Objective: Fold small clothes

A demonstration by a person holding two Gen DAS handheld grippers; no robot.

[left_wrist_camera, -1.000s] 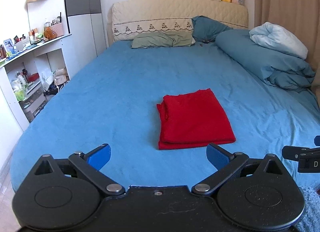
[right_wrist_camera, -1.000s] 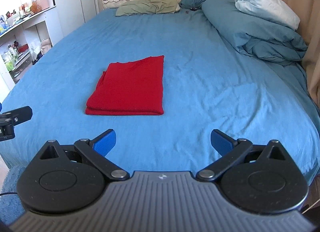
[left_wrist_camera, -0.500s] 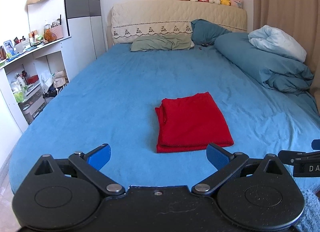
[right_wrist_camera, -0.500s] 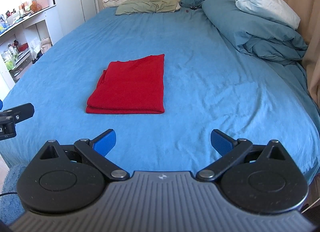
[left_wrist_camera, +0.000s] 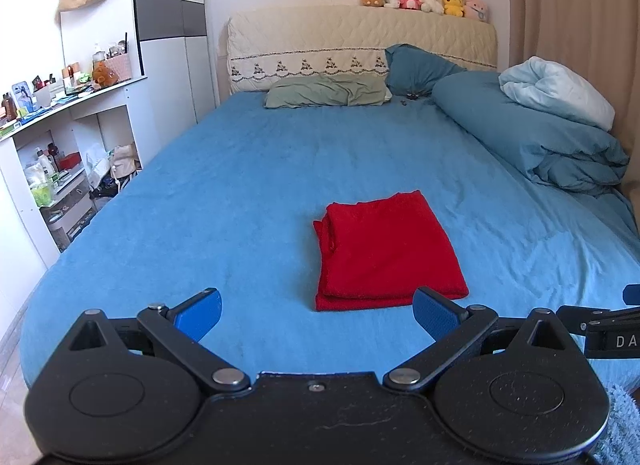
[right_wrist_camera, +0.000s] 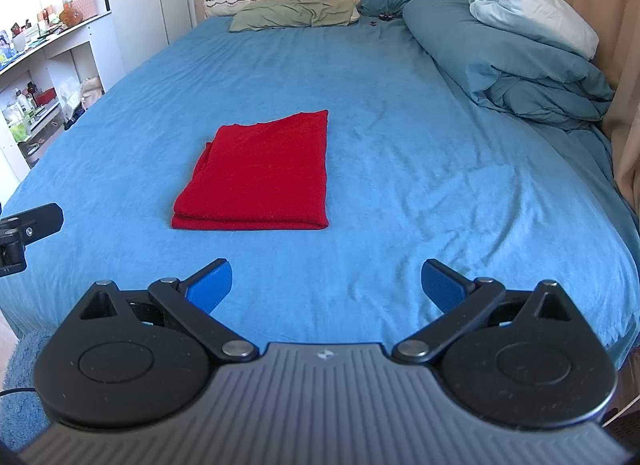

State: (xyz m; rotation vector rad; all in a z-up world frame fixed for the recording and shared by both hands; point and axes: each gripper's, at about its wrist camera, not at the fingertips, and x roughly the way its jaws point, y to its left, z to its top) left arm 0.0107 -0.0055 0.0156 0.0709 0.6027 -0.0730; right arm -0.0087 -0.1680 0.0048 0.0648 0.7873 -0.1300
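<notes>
A red garment lies folded into a neat rectangle on the blue bed sheet; it also shows in the right wrist view. My left gripper is open and empty, held near the foot of the bed, short of the garment's near edge. My right gripper is open and empty, also near the foot of the bed, to the right of the garment. Neither gripper touches the cloth.
A bunched blue duvet with a pale pillow lies along the bed's right side. A green pillow lies at the headboard. White shelves stand left of the bed. A curtain hangs on the right.
Both grippers have drawn back slightly from the garment and tilted up a little. The garment has not moved, and both grippers stay open.
</notes>
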